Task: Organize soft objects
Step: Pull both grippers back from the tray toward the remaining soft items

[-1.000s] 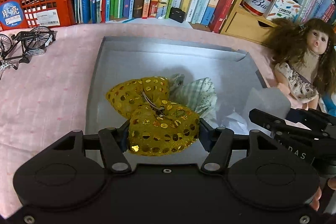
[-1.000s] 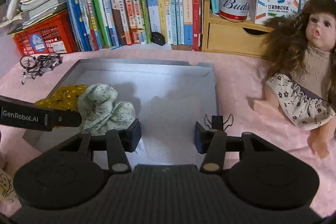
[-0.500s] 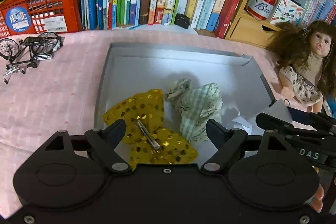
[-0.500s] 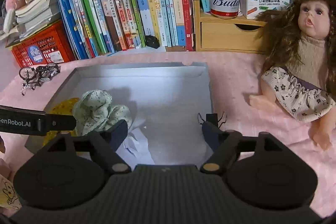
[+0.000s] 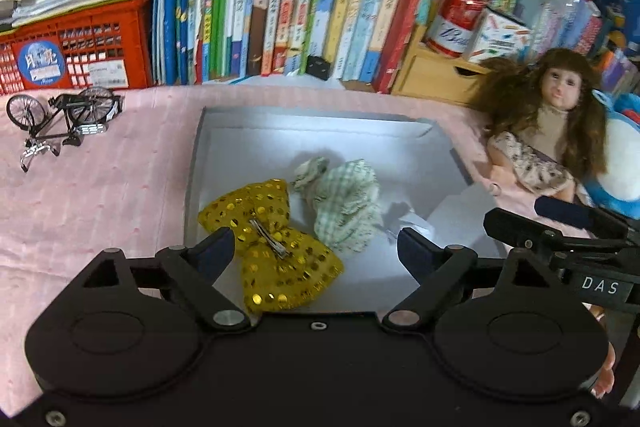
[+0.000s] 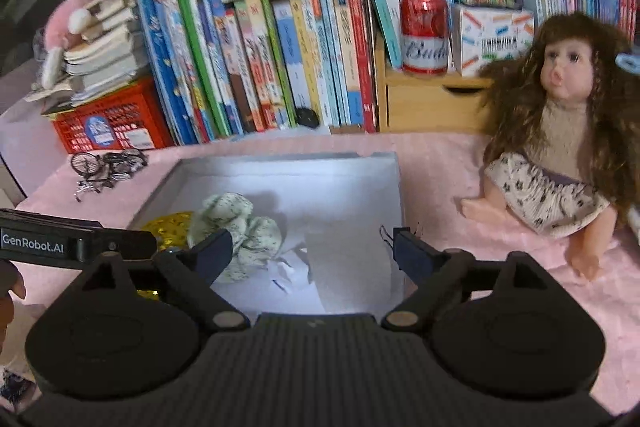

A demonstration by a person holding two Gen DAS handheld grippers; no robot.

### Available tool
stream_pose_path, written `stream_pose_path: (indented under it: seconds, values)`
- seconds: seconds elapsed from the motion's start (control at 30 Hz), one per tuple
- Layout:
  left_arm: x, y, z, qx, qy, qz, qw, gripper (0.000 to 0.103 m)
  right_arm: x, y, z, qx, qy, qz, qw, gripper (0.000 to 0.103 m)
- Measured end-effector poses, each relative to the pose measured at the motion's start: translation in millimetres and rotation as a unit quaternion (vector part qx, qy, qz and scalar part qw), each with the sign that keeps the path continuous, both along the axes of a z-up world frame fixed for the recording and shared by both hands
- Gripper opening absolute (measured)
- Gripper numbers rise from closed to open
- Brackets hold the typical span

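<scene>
1. The yellow sequinned bow (image 5: pixel 272 247) lies flat in the near left corner of the grey box (image 5: pixel 320 131), with a metal clip across its knot; its near edge is cut off by the left gripper's body.
2. Just beside it, towards the middle of the box, sits the crumpled green-and-white cloth (image 5: pixel 344 203); whether the two touch is hard to tell.
3. In the right wrist view the bow (image 6: pixel 172 223) is mostly hidden behind the left gripper and the cloth (image 6: pixel 236 227).
4. The left gripper (image 5: pixel 316 247) hangs above the bow, fingers spread wide and holding nothing.
5. The right gripper (image 6: pixel 312 251) is spread too, over the box's near right part, where crumpled white paper (image 6: pixel 292 267) lies.
6. The box rests on a pink cloth surface (image 5: pixel 100 195); a doll (image 6: pixel 560 131) sits off its right edge, and a toy bicycle (image 5: pixel 60 123) stands off its far left corner.
</scene>
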State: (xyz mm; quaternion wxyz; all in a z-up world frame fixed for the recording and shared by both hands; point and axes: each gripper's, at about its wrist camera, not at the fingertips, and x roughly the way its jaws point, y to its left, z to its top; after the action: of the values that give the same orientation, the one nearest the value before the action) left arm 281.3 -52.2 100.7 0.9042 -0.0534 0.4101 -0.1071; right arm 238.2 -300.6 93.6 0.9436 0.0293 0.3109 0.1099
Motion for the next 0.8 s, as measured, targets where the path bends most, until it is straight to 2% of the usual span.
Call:
stream_pose_path:
  seconds: [0.3, 0.57, 0.8]
  values:
    - [-53, 4, 16, 0.0, -0.056, -0.021, 0.9982, 0.09, -54, 4, 16, -0.019, -0.062, 0.024, 0.998, 0.099]
    - [-101, 14, 23, -0.002, -0.1, -0.041, 0.9942, 0.092, -102, -5, 20, -0.01, -0.108, 0.028, 0.994, 0.102]
    - [-140, 22, 17, -0.014, -0.113, -0.066, 0.9913, 0.093, -136, -17, 12, -0.008, -0.128, 0.023, 0.991, 0.103]
